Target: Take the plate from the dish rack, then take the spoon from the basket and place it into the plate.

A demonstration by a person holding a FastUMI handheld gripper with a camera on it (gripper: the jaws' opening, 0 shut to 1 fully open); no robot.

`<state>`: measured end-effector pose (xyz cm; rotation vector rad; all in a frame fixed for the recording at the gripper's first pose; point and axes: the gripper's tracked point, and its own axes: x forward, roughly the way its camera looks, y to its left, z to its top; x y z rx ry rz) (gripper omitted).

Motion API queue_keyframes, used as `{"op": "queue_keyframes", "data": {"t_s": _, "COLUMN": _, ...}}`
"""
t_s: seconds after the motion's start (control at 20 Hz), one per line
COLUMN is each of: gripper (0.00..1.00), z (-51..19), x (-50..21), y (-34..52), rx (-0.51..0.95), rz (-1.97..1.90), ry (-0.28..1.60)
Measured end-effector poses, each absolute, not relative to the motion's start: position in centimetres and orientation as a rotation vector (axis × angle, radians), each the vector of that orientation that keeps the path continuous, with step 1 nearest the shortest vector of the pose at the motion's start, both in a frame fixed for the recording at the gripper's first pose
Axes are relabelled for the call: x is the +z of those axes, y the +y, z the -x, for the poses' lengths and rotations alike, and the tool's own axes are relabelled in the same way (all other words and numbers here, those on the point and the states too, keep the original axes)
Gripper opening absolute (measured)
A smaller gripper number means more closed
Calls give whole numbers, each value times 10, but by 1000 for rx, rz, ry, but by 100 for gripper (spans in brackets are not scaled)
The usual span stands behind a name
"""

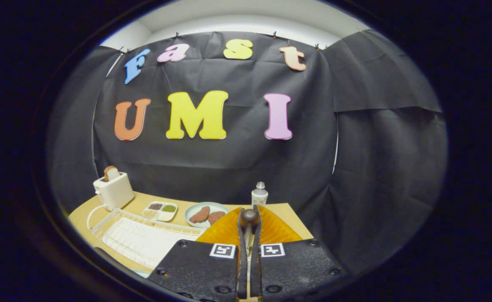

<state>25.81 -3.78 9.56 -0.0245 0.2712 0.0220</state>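
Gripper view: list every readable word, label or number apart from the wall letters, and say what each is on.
Bottle label: too small to read.
Two square markers on the gripper: black-and-white patterns, no words.
Nothing else carries readable text.
The jaws are closed on the spoon, over the orange plate.

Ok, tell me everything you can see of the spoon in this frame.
The spoon is gripped between the nearly closed jaws of the gripper, both fingers pressing on it. Its rounded dark end, with a dull sheen, sticks up just past the fingertips; a pale, slim length runs down in the gap between the fingers. It is held over the ribbed, translucent amber plate, which lies just beneath and ahead of the fingers. Whether spoon and plate touch cannot be told.
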Motion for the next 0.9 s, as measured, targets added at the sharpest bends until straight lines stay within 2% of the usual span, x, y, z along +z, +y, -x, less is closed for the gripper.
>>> {"op": "queue_keyframes", "data": {"t_s": 0.3, "gripper": 8, "z": -201, "x": 97, "y": 35, "rx": 208, "rz": -65, "ry": 313}}
{"op": "queue_keyframes", "data": {"t_s": 0.9, "gripper": 8, "z": -127, "x": 47, "y": 98, "rx": 369, "rz": -43, "ry": 382}}
